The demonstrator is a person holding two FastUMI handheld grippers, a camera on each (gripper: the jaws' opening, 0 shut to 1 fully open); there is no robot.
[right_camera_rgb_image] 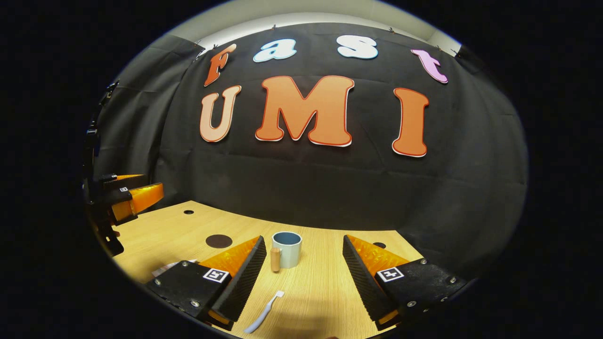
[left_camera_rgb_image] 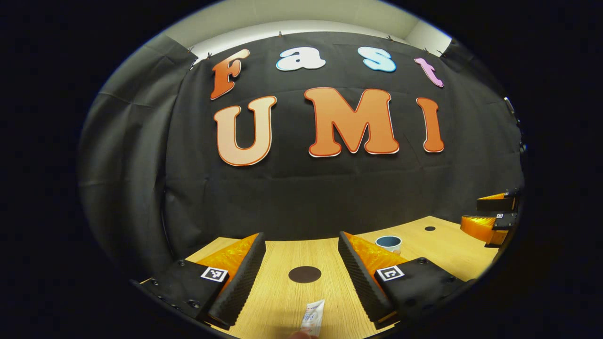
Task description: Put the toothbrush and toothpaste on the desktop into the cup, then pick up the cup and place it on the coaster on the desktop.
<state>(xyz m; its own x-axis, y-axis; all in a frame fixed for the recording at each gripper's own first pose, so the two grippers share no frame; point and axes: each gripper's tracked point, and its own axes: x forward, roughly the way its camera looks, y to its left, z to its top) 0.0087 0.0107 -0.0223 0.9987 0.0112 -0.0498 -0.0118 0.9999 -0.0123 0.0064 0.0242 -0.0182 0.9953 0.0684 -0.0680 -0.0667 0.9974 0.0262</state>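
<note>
On the pale wooden desktop (right_camera_rgb_image: pixel 330 292) nothing has yet gone into the light blue cup with a wooden handle (right_camera_rgb_image: pixel 286 249); it stands upright and looks empty. The right gripper (right_camera_rgb_image: pixel 301 278) hangs above the wood with its jaws spread wide and nothing between them, the cup beyond its fingertips and the slim white toothbrush (right_camera_rgb_image: pixel 264 313) lying flat just below, bristle end towards the cup. The left gripper (left_camera_rgb_image: pixel 301 278) is likewise released and empty, with the small white toothpaste tube (left_camera_rgb_image: pixel 313 318) lying flat near its fingers and the dark round coaster (left_camera_rgb_image: pixel 305 274) a little beyond.

The toothbrush worries me: it is thin and lies flush on the wood, so the fingers could close over it and slide it away, or scrape the desktop. The cup looks light; a careless drop might tip it.

The left gripper view sets the tube and coaster in line. The right gripper view gives the cup's handle, turned to its left, and the toothbrush's lie.
</note>
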